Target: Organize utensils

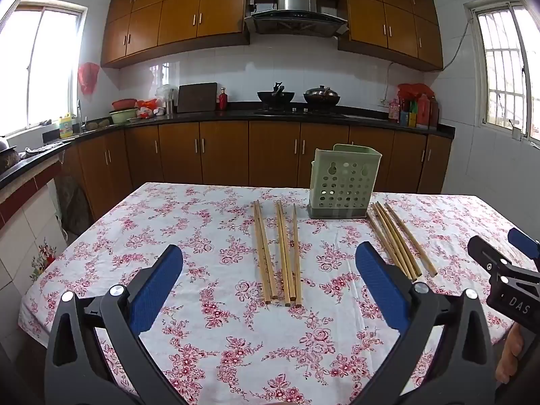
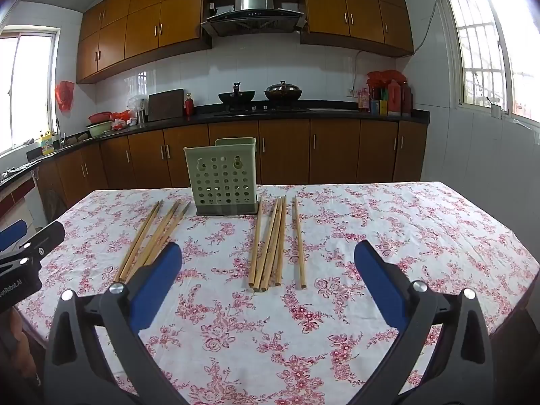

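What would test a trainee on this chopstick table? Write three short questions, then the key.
1. True or false: the green holder already holds chopsticks.
2. The left gripper is: A open, B shut on chopsticks.
3. Which chopstick group lies ahead of the right gripper?

Key:
1. False, none show in it.
2. A.
3. The right group; the left group lies beyond the holder's other side.

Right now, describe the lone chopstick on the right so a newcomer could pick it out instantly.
Start at the floral tablecloth and find the green perforated utensil holder standing at its far side. Right of the holder lies a bundle of wooden chopsticks, touching and overlapping. The lone chopstick lies just right of that bundle, apart from it, touching nothing else.
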`<control>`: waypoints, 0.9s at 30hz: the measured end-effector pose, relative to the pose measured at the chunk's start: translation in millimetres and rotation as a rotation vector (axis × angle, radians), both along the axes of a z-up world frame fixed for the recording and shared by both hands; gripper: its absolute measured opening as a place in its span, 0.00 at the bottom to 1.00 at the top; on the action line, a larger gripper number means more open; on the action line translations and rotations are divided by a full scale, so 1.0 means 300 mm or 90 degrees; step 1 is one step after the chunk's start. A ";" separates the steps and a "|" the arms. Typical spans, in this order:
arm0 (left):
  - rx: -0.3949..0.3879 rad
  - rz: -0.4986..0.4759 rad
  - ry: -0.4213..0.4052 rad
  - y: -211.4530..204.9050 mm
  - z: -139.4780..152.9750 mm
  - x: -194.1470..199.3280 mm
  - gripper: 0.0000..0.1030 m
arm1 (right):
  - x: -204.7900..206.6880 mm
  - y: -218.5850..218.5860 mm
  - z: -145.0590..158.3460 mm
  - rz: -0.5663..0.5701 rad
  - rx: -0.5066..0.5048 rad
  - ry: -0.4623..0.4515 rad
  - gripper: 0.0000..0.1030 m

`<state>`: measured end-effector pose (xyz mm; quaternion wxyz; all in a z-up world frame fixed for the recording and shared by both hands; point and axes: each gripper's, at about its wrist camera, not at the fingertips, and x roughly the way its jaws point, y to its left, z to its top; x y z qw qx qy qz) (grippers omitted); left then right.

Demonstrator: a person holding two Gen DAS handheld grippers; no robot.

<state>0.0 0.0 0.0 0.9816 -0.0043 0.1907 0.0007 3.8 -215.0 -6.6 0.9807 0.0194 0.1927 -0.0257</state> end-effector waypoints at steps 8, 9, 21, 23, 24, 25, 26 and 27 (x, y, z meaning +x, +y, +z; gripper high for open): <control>-0.001 -0.001 0.000 0.000 0.000 0.000 0.98 | 0.003 0.001 -0.004 0.001 0.001 0.001 0.96; 0.000 0.000 0.000 0.000 0.000 0.000 0.98 | 0.003 0.001 -0.005 0.001 0.001 0.001 0.96; 0.001 0.000 0.001 0.000 0.000 0.000 0.98 | 0.006 0.000 -0.009 0.000 0.002 0.002 0.96; 0.001 0.000 0.001 0.000 0.000 0.000 0.98 | 0.006 0.000 -0.010 0.000 0.002 0.002 0.96; 0.001 0.000 0.001 0.000 0.000 0.000 0.98 | 0.006 0.000 -0.011 0.000 0.002 0.002 0.96; 0.001 0.000 0.001 0.000 0.000 0.000 0.98 | 0.007 0.000 -0.011 0.000 0.003 0.002 0.96; 0.001 0.000 0.001 0.000 0.000 0.000 0.98 | 0.007 0.000 -0.012 0.000 0.003 0.002 0.96; 0.000 -0.001 0.001 0.000 0.000 0.000 0.98 | 0.007 0.000 -0.012 0.000 0.003 0.002 0.96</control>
